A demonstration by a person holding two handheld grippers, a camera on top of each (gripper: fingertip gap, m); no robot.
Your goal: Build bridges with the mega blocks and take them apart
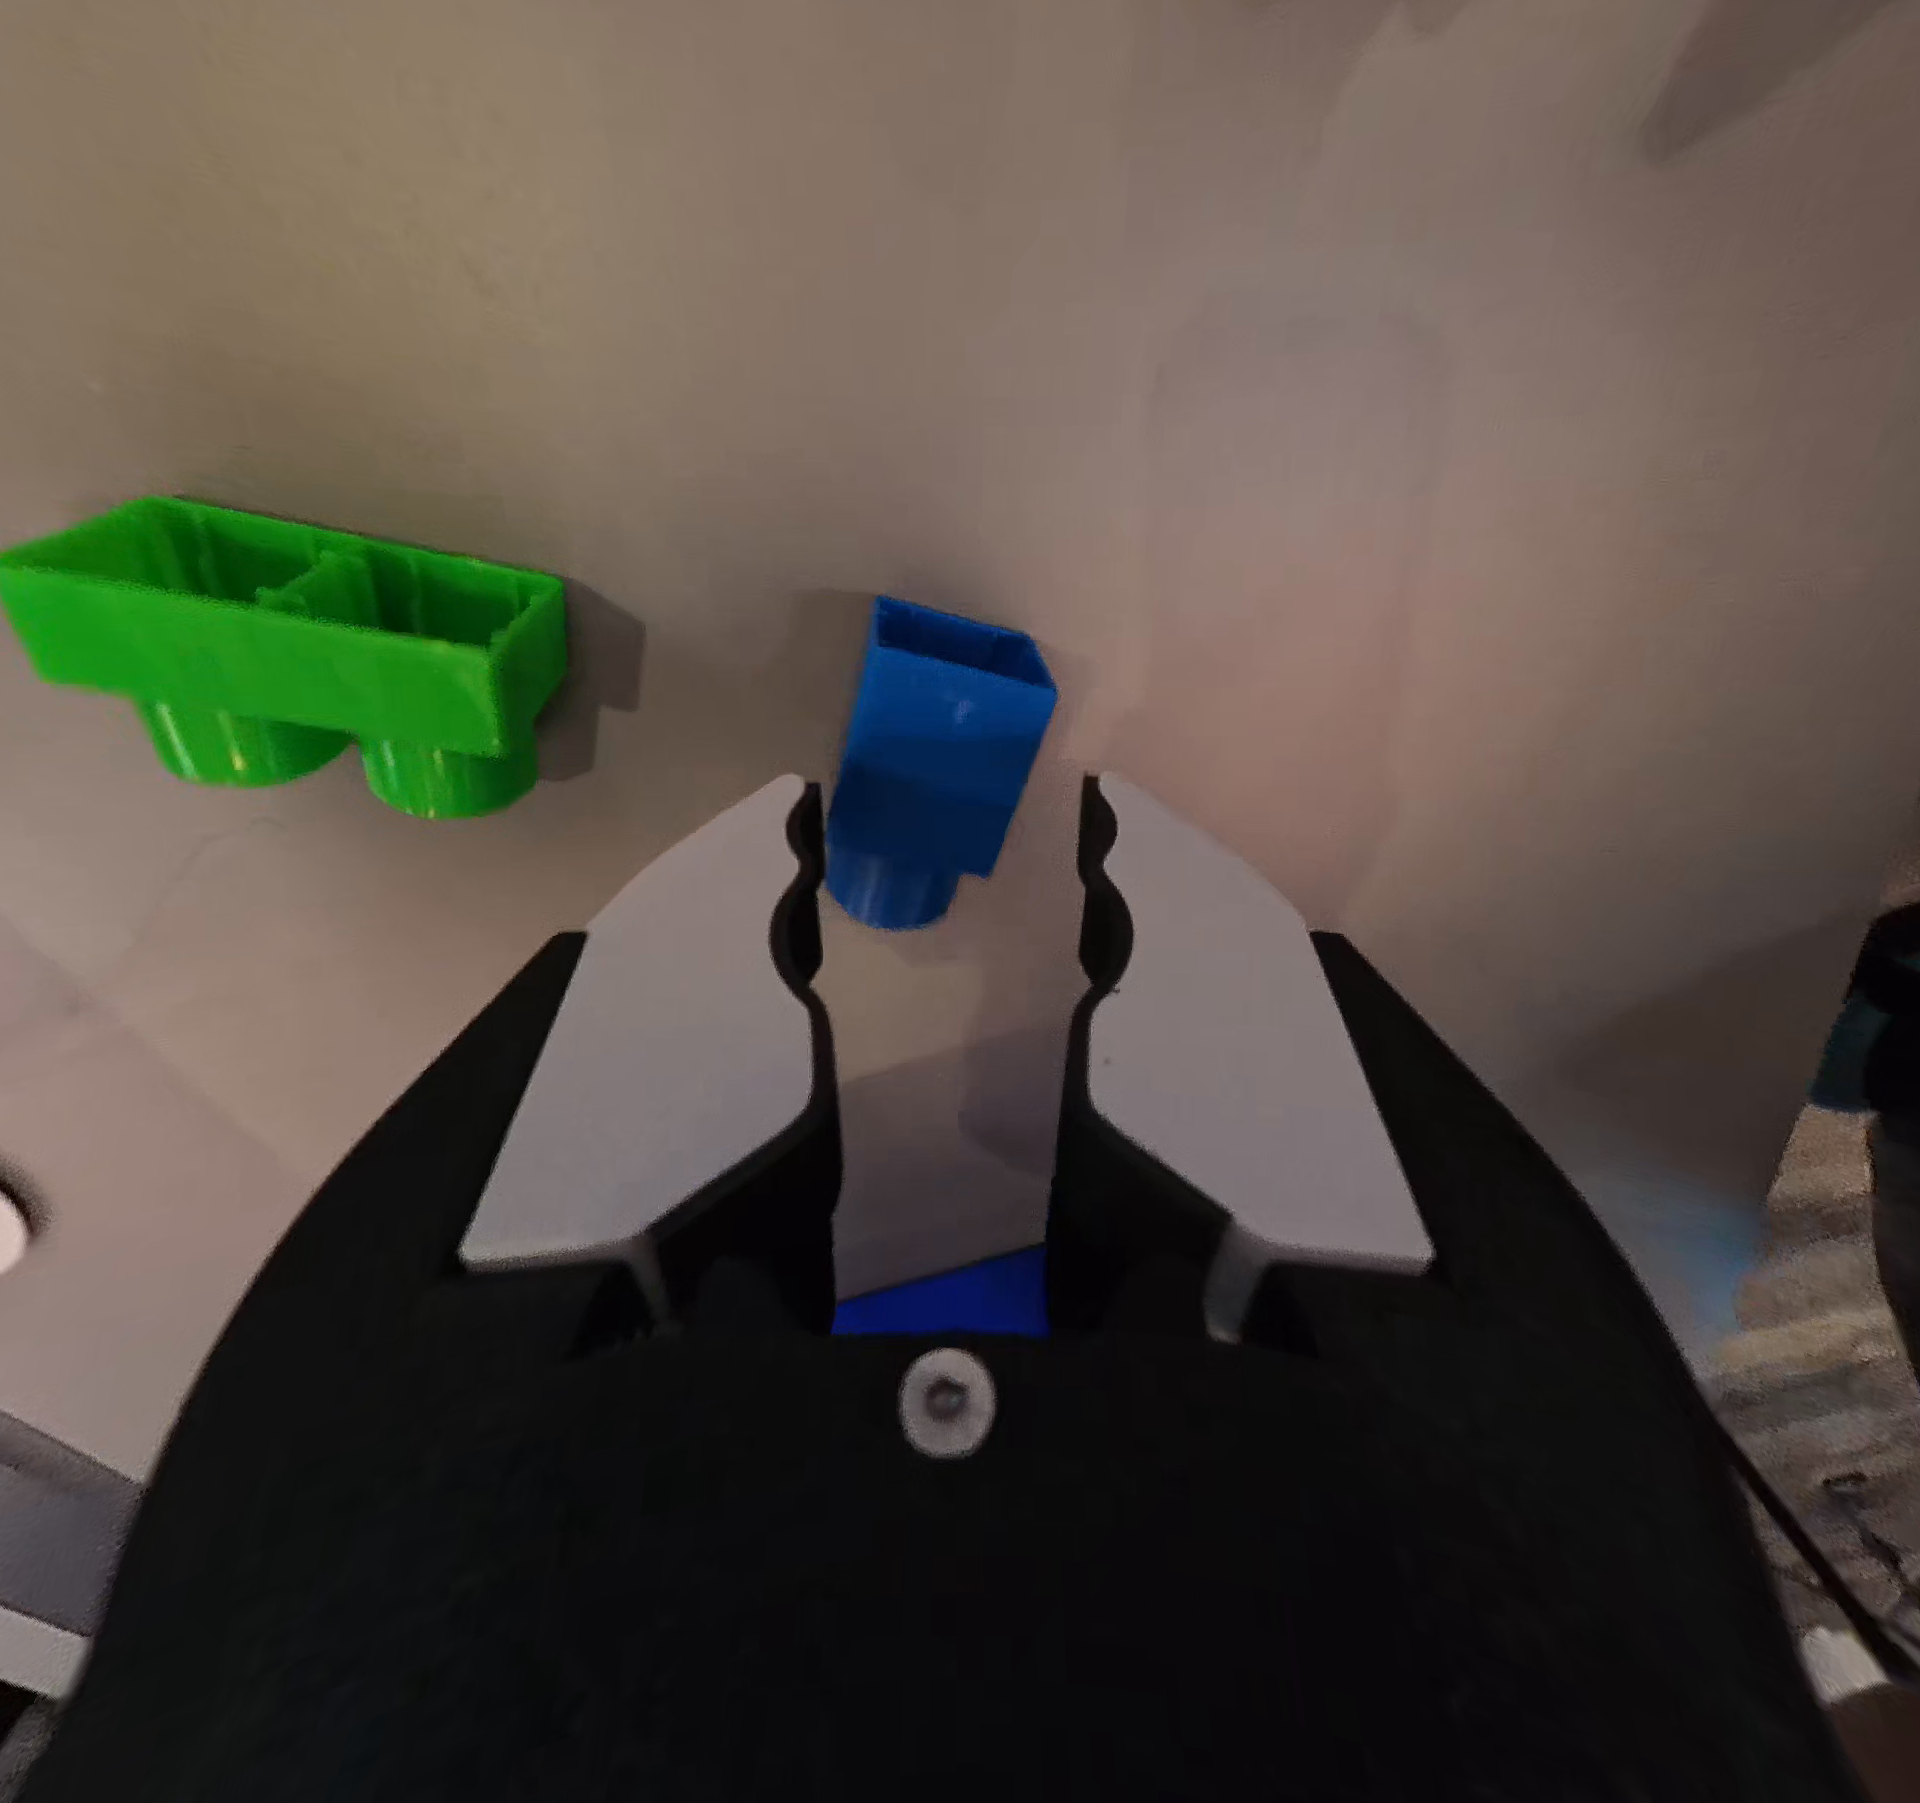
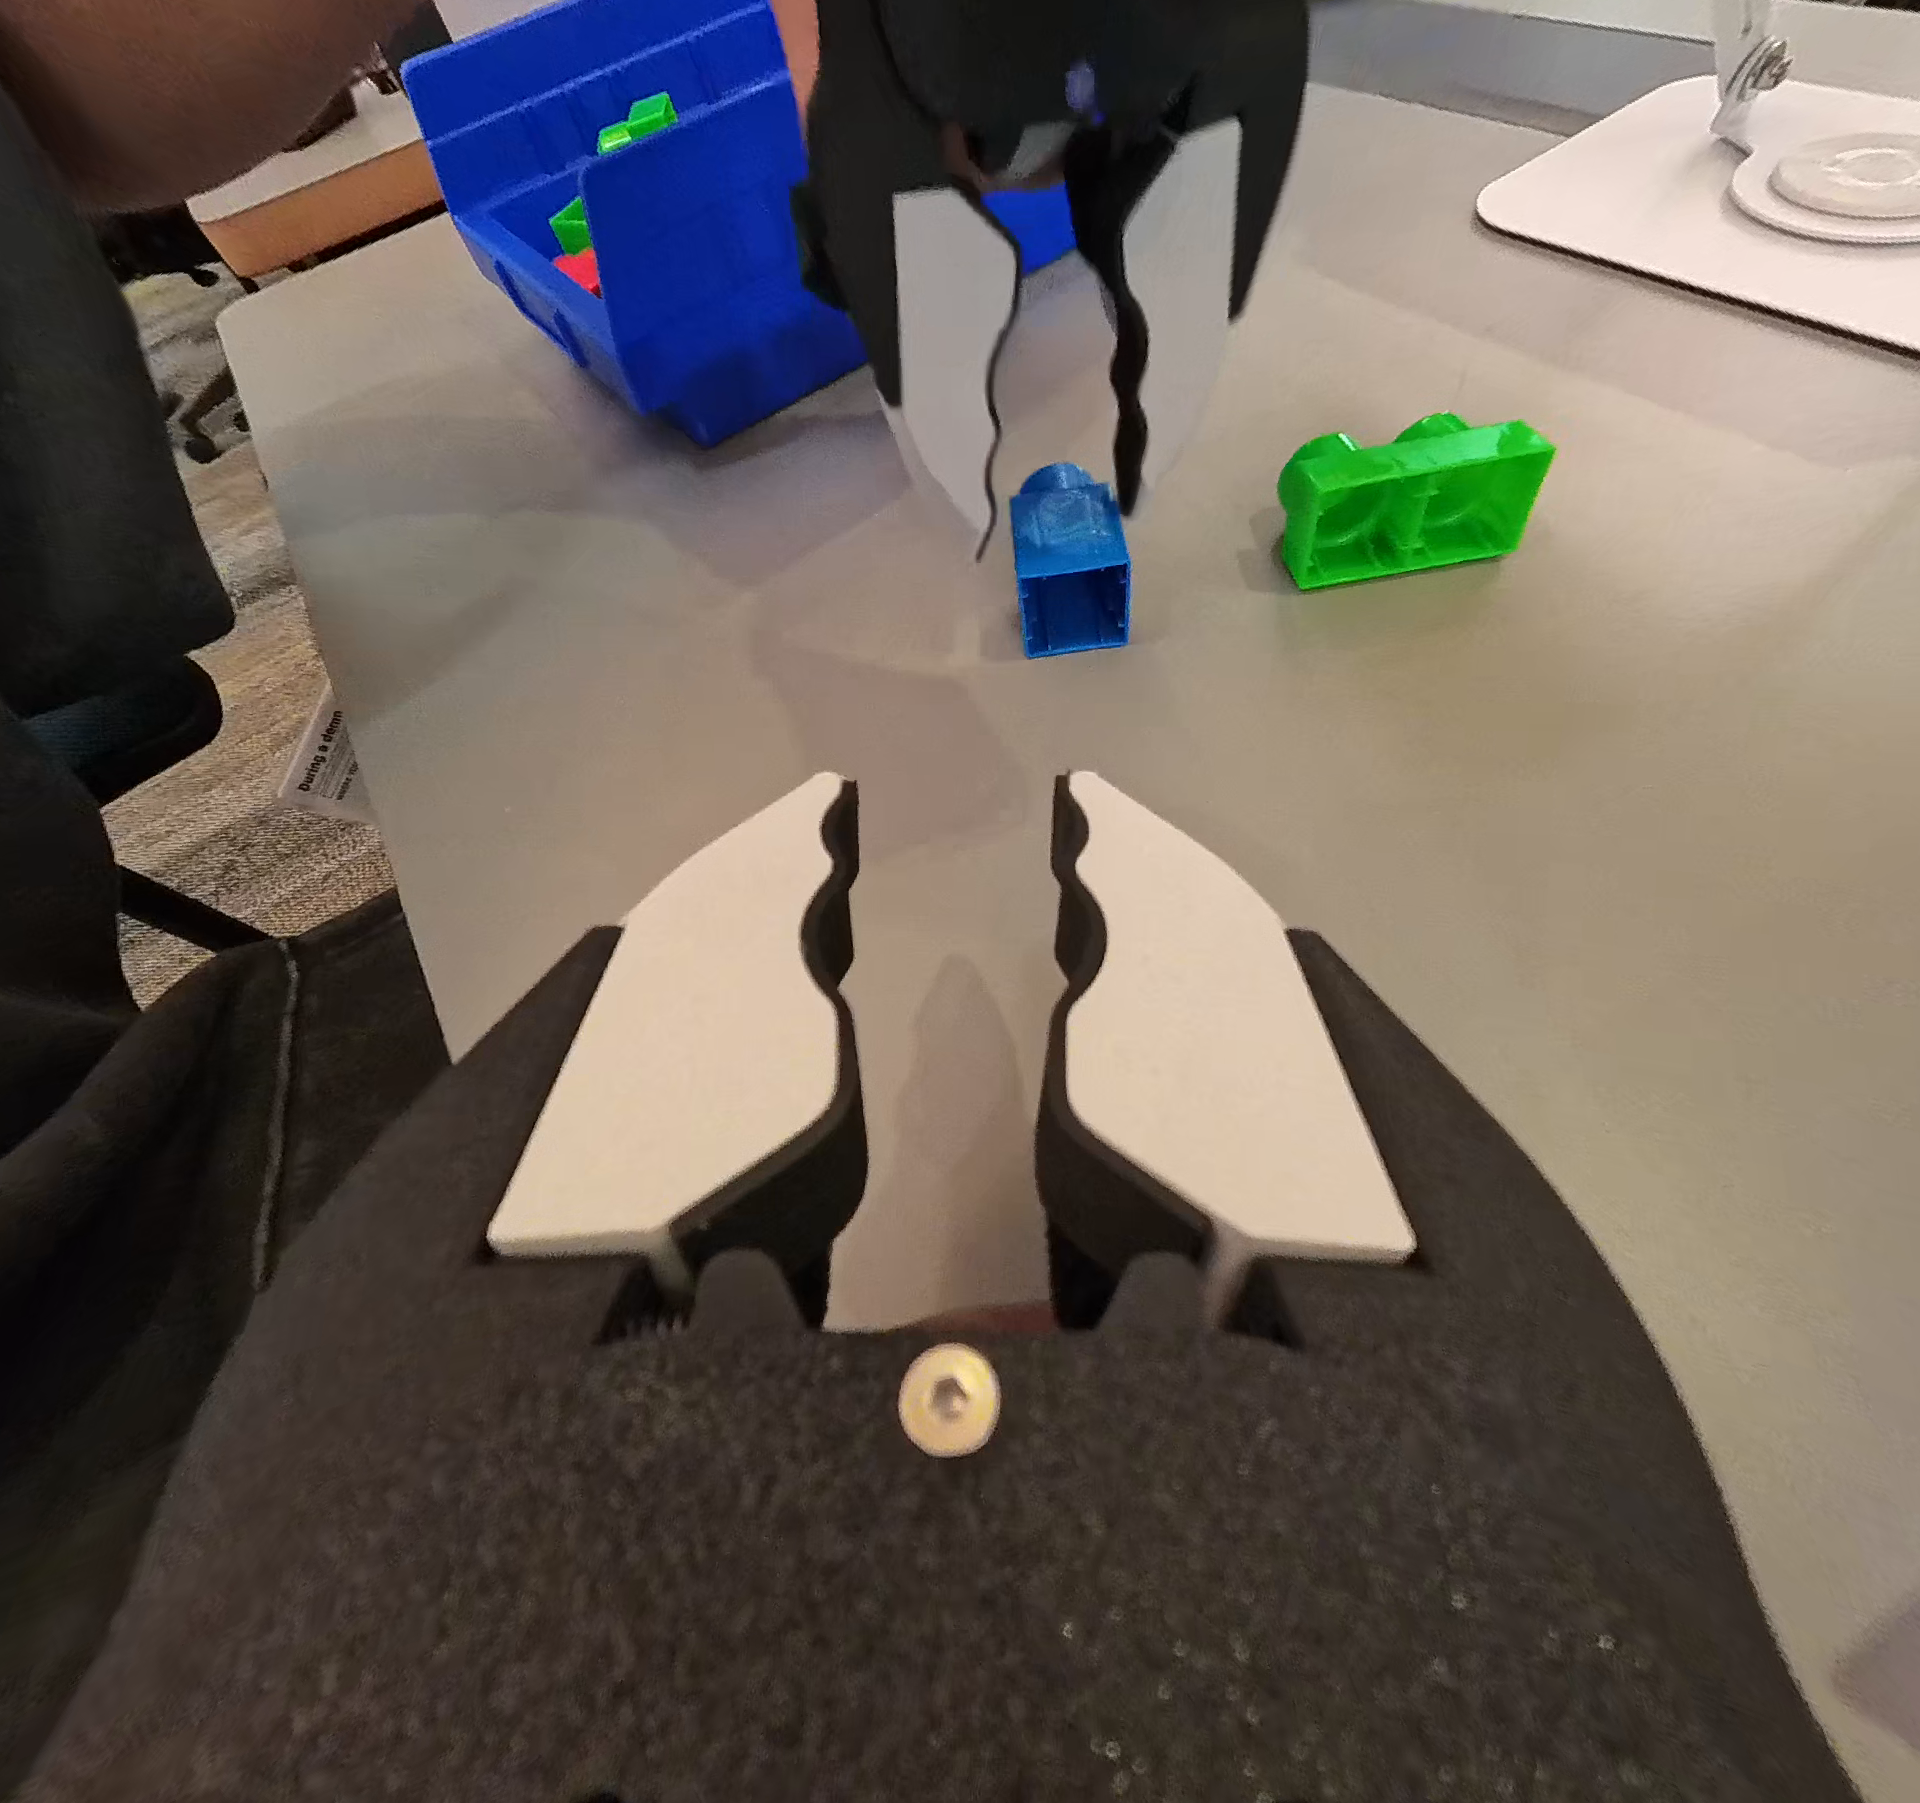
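A small blue one-stud block (image 1: 940, 756) lies on its side on the grey table, also in the right wrist view (image 2: 1070, 564). A green two-stud block (image 1: 281, 652) lies on its side to its left, at the right in the right wrist view (image 2: 1413, 501). My left gripper (image 1: 943, 797) is open, its tips on either side of the blue block's stud end, not closed on it; it shows from outside in the right wrist view (image 2: 1055, 517), coming down over the block. My right gripper (image 2: 956, 797) is open and empty, low over the table, well short of the blue block.
A blue bin (image 2: 644, 236) holding green and red blocks stands at the back left of the grey table (image 2: 1455, 870). A white stand base (image 2: 1704, 215) sits at the back right. A person's arm (image 2: 208, 18) and dark clothing are at the left. The grippers' ends are close to 12 cm from one another.
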